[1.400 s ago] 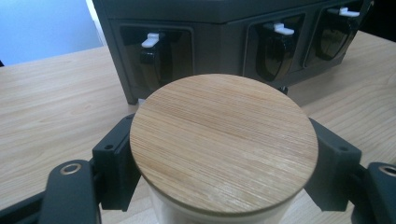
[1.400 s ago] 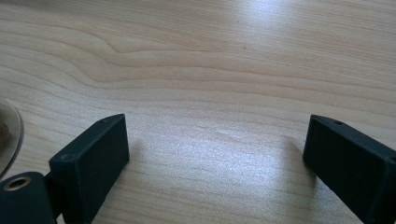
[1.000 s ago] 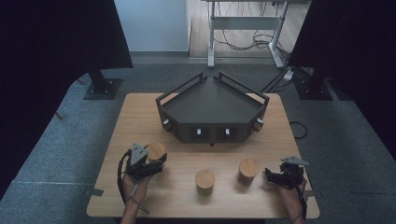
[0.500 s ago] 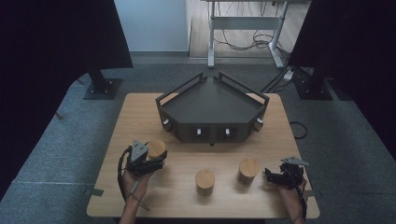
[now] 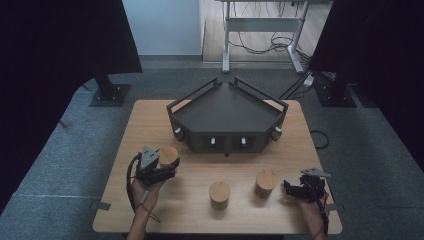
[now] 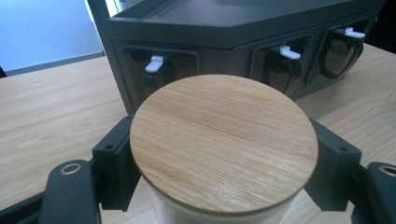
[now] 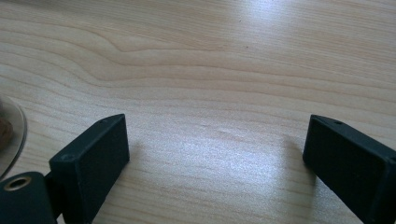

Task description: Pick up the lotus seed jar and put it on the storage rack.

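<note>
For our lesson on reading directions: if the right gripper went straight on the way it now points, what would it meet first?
Probably the right-hand jar: the right gripper, jaws open and empty, points left along the table toward it, though depth is unclear.

jar [image 6: 223, 149]: the one I have between my tongs, round, with pale sides under a flat bamboo lid
lid: light wood with straight grain, seated level on top, closed
pose: upright
place: near left part of the wooden table [image 5: 150, 120], just in front of the dark tray's left corner
contact: black pads press its sides from left and right, just below the lid's rim
</note>
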Motion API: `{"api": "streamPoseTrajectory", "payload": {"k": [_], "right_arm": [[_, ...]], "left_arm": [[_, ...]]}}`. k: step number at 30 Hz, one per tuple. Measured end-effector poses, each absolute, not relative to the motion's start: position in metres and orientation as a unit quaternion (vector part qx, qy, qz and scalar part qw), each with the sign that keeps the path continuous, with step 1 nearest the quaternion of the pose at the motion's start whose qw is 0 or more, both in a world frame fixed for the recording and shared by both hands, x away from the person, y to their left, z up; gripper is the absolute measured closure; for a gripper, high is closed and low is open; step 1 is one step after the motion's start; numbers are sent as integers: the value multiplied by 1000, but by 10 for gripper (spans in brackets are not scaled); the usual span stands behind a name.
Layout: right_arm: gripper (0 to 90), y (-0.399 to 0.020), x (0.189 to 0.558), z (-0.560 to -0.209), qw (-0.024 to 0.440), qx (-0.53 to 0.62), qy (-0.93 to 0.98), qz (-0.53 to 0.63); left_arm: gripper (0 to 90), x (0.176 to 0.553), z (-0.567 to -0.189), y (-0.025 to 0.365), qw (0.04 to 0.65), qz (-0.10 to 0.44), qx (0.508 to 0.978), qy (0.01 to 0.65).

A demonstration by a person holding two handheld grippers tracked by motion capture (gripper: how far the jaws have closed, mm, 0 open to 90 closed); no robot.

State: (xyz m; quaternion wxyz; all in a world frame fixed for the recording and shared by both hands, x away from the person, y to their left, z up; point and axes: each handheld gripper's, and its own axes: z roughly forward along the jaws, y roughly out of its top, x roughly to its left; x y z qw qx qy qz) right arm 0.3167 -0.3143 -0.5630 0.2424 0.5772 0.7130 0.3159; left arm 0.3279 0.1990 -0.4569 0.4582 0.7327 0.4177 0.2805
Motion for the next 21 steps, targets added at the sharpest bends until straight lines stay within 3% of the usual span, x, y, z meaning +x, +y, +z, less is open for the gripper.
{"api": "streamPoseTrajectory", "payload": {"k": [21], "right_arm": [[63,-314,317,-563,242,577,713,316]], "left_arm": [[250,337,-453,200,463,275,728,424]]}}
